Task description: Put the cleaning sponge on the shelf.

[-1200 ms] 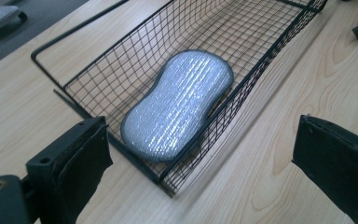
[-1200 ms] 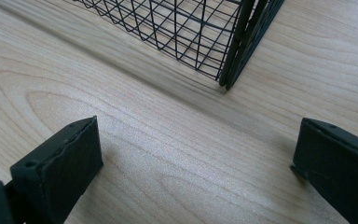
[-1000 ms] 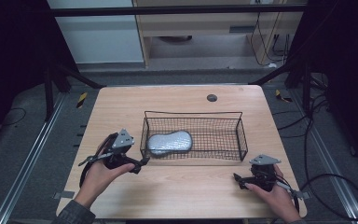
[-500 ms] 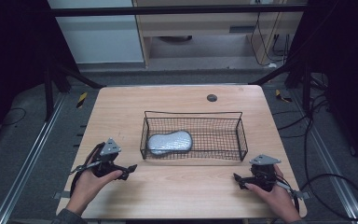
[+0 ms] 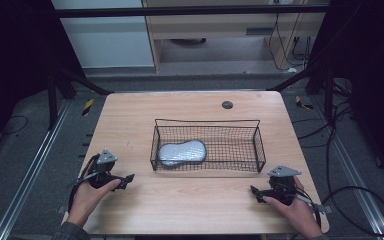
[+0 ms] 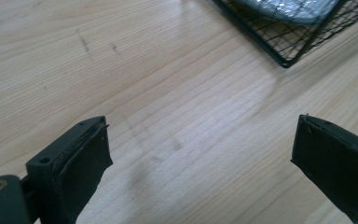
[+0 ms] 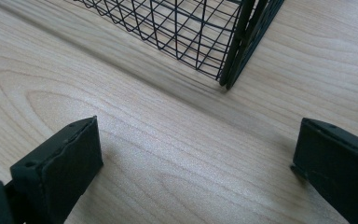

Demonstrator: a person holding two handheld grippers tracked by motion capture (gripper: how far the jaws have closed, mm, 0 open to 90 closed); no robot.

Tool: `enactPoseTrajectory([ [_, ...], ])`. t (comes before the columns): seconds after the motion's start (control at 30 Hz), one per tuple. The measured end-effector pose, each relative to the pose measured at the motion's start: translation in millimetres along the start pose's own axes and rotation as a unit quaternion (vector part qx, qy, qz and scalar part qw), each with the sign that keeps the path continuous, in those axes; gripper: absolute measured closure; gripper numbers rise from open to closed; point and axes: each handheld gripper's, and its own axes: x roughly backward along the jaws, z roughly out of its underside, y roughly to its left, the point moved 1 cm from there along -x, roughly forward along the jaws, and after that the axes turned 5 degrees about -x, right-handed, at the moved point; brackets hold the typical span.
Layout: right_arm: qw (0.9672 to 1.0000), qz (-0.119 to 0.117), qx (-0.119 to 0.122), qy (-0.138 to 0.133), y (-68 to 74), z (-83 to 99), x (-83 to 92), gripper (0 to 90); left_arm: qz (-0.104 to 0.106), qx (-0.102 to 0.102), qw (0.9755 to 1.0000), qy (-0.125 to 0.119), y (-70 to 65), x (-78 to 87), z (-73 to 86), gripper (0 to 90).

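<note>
While I rest both hands on the pale wooden table (image 5: 190, 200), the high view shows my left gripper (image 5: 125, 179) near the front left edge and my right gripper (image 5: 255, 190) near the front right, both apart from the black wire basket (image 5: 255, 145). Inside its left end lies a silver, bean-shaped pouch (image 5: 181, 152). In the left gripper view my jaws stand wide apart with nothing between them, above grainy wood; the basket corner and the pouch's crinkled skin (image 6: 289, 8) appear at top. In the right gripper view my jaws are also spread, empty, facing the basket's square mesh (image 7: 186, 28).
</note>
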Motion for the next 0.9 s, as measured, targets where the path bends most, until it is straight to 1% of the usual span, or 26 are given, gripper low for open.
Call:
enactPoseTrajectory([
  [0.1,1.0000,0.000,0.000,0.000,0.0,0.0,0.1,1.3,-0.002,0.011,0.9999,0.000,4.3,-3.8,3.1,3.4],
  [0.2,1.0000,0.000,0.000,0.000,0.0,0.0,0.1,1.3,-0.010,0.011,0.9999,0.007,8.2,-8.1,5.6,3.5],
  [0.33,1.0000,0.000,0.000,0.000,0.0,0.0,0.0,1.3,-0.011,0.018,0.9997,0.010,12.5,-13.3,7.0,3.5],
  [0.53,1.0000,0.000,0.000,0.000,0.0,0.0,0.0,1.3,-0.016,0.031,0.9993,0.008,18.6,-20.5,7.5,3.4],
  [0.6,1.0000,0.000,0.000,0.000,0.0,0.0,0.0,1.3,-0.018,0.032,0.9993,0.010,20.3,-22.6,7.7,3.4],
  [0.7,1.0000,0.000,0.000,0.000,0.0,0.0,0.0,1.3,-0.026,0.031,0.9991,0.011,22.7,-25.9,7.7,3.3],
  [0.73,1.0000,0.000,0.000,0.000,0.0,0.0,0.0,1.3,-0.029,0.036,0.9989,0.010,23.4,-26.7,7.8,3.3],
  [0.9,1.0000,0.000,0.000,0.000,0.0,0.0,0.0,1.3,-0.033,0.043,0.9985,0.012,27.3,-30.4,8.4,3.3],
])
